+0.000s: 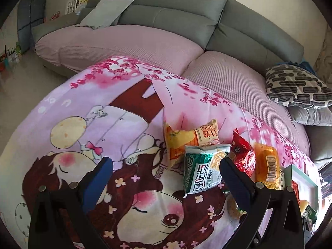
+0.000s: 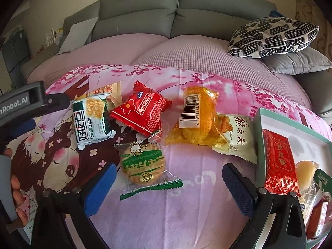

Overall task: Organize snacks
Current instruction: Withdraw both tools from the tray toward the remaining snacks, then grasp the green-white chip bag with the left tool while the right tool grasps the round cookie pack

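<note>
Several snack packs lie on a pink cartoon cloth [image 2: 186,207]. In the right wrist view I see a green-and-white pack [image 2: 91,122], a red pack [image 2: 141,112], a clear orange pack with a barcode [image 2: 195,116], a white pack [image 2: 238,137] and a round biscuit in a green-trimmed wrapper [image 2: 143,166]. My right gripper [image 2: 168,178] is open just short of the biscuit. A teal-rimmed box [image 2: 259,124] at the right holds a long red packet [image 2: 280,161]. My left gripper [image 1: 166,170] is open, with the green-and-white pack [image 1: 202,172] close inside its right finger. The left gripper's body [image 2: 22,101] shows at the far left.
A yellow-orange pack [image 1: 191,139] lies behind the green-and-white one. A grey sofa with a mauve seat cover [image 1: 134,43] stands behind the cloth. A black-and-white patterned cushion [image 2: 274,37] rests on grey cushions at the right. A hand [image 2: 16,191] shows at the left edge.
</note>
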